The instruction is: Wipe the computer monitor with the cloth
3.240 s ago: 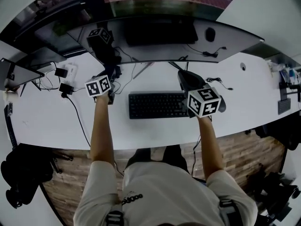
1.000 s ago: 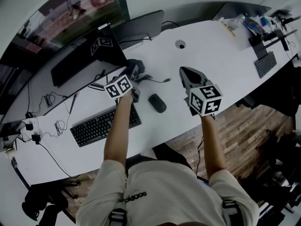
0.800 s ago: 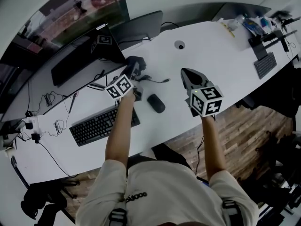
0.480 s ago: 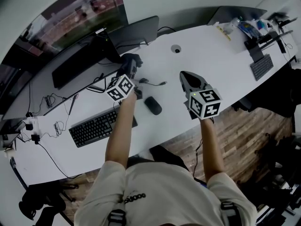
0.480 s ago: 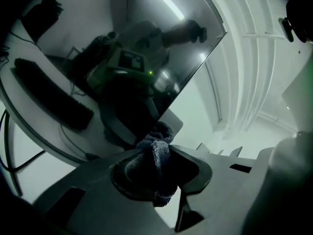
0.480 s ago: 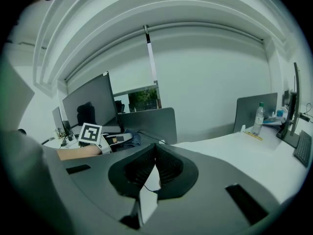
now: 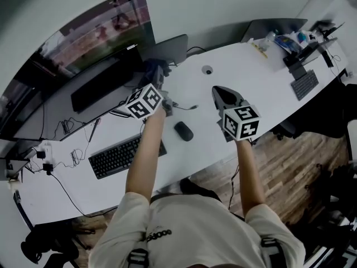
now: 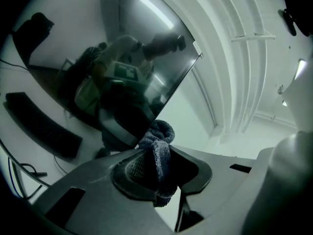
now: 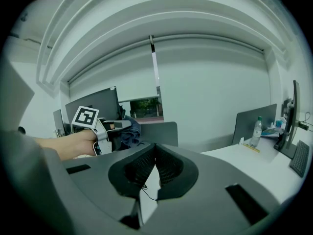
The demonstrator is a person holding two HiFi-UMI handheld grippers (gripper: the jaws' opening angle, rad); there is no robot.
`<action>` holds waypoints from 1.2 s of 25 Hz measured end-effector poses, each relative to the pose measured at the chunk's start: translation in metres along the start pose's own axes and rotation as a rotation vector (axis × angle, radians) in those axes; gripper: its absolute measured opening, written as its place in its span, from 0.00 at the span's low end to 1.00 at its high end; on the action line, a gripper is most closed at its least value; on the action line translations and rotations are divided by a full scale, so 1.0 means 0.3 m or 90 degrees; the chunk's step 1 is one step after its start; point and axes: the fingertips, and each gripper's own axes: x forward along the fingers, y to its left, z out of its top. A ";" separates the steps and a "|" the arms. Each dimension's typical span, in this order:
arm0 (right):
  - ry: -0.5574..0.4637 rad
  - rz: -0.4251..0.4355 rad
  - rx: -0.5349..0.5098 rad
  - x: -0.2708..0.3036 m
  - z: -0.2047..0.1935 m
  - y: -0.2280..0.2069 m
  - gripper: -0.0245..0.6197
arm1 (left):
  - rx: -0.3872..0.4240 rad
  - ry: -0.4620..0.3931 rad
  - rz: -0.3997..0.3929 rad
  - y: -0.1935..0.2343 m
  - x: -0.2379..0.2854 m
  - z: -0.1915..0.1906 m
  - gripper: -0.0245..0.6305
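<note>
Cloth (image 8: pixel 157 137), dark, bunched, clamped in left gripper (image 8: pixel 155 156) fingers by monitor (image 8: pixel 112 67); right gripper (image 9: pixel 155 152) fingers together.

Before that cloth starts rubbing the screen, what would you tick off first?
1. Cloth gripped: ok. The left gripper has its jaws shut on it, and a bunch pokes out past the tips.
2. Cloth at the monitor: ok. The bunch sits by the screen's lower corner.
3. Cloth actually touching the glass: cannot tell.
4. Right gripper out of the way: ok. Its jaws are together on nothing, and it is held over the desk, apart from the monitor.
5. Mouse and keyboard clear: ok. Both lie on the desk nearer the person, away from the screen.
</note>
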 end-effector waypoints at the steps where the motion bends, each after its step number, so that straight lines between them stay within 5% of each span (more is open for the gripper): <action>1: -0.003 -0.001 -0.005 -0.010 0.012 0.011 0.05 | -0.006 -0.004 0.000 -0.017 -0.010 0.028 0.17; 11: -0.044 -0.027 -0.034 -0.109 0.153 0.111 0.05 | -0.034 -0.046 -0.091 -0.211 -0.095 0.292 0.17; 16: -0.070 -0.037 -0.044 -0.160 0.223 0.188 0.05 | -0.009 -0.063 -0.153 -0.285 -0.171 0.398 0.17; 25: -0.086 -0.054 -0.041 -0.196 0.224 0.380 0.05 | 0.203 -0.002 -0.189 -0.242 -0.415 0.375 0.17; 30: -0.094 -0.049 -0.058 -0.199 0.223 0.553 0.05 | 0.396 0.027 -0.191 -0.175 -0.604 0.376 0.17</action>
